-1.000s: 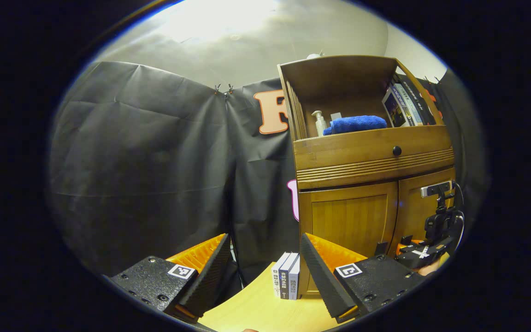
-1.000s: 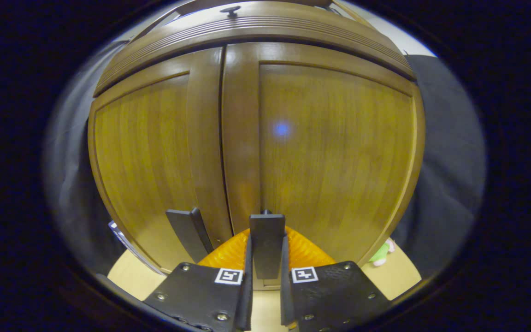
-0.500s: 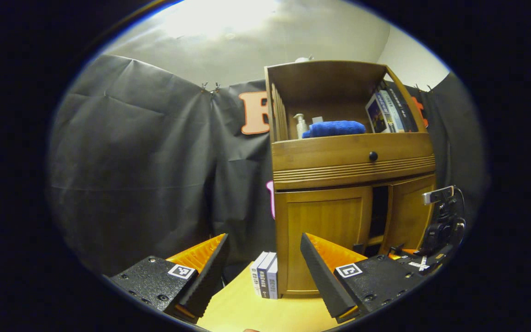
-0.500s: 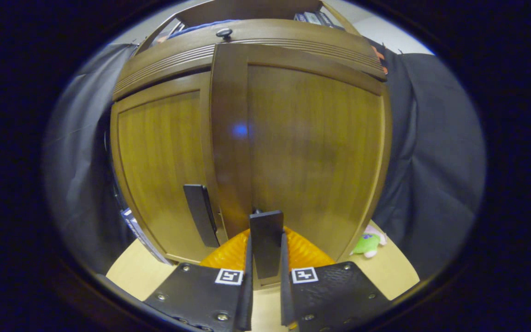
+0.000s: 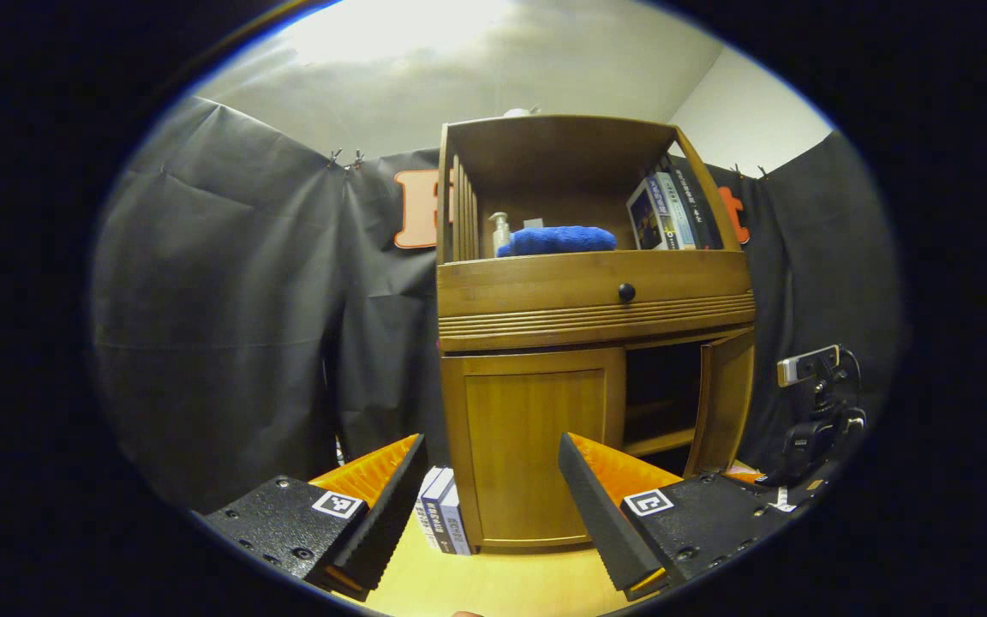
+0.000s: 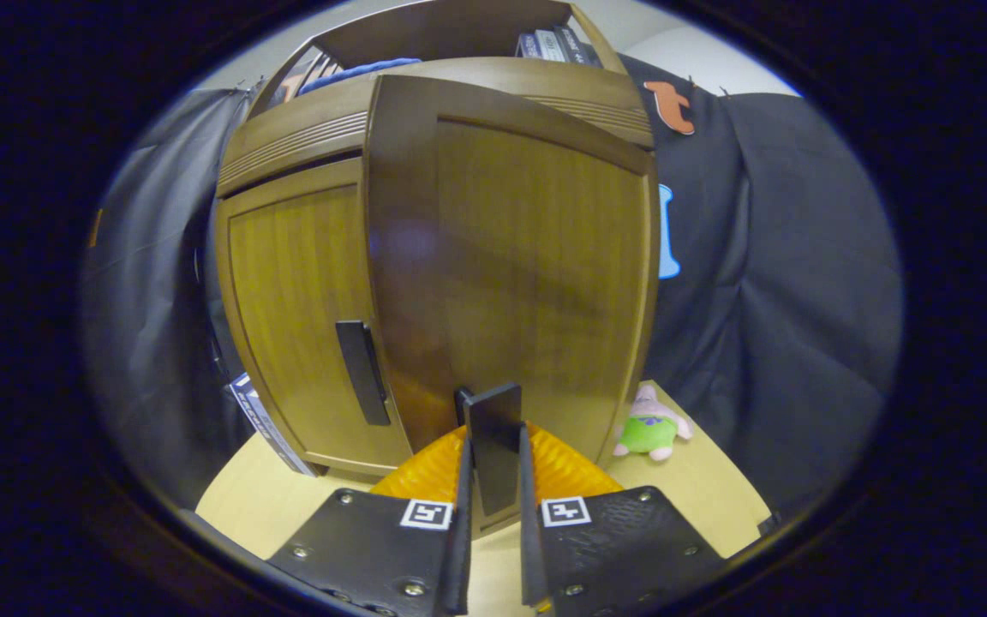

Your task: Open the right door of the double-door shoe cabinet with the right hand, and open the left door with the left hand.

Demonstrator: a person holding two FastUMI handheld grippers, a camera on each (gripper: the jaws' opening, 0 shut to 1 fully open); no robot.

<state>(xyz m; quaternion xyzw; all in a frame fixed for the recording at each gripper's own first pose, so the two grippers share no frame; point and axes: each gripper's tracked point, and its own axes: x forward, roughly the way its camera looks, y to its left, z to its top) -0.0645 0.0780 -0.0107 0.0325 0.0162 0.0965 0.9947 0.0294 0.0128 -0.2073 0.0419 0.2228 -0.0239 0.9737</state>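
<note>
Open gap behind swung right door [image 5: 723, 398]; left door [image 5: 536, 446] unobstructed in front.

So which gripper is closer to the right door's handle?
The right gripper: it is shut on the right door's handle. The left gripper hangs open, back from the cabinet, facing the closed left door.

Black cloth [image 5: 228, 326] hangs in creased folds as the booth's walls, pinned with small clips at the top seam. Above it rises a pale wall and ceiling [image 5: 459, 77] with a bright wash of light at the top. A light wooden tabletop [image 6: 708, 488] forms the ground surface, running up to the cloth. The cloth [image 6: 785, 300] also drapes behind the tabletop in the right gripper view.
</note>
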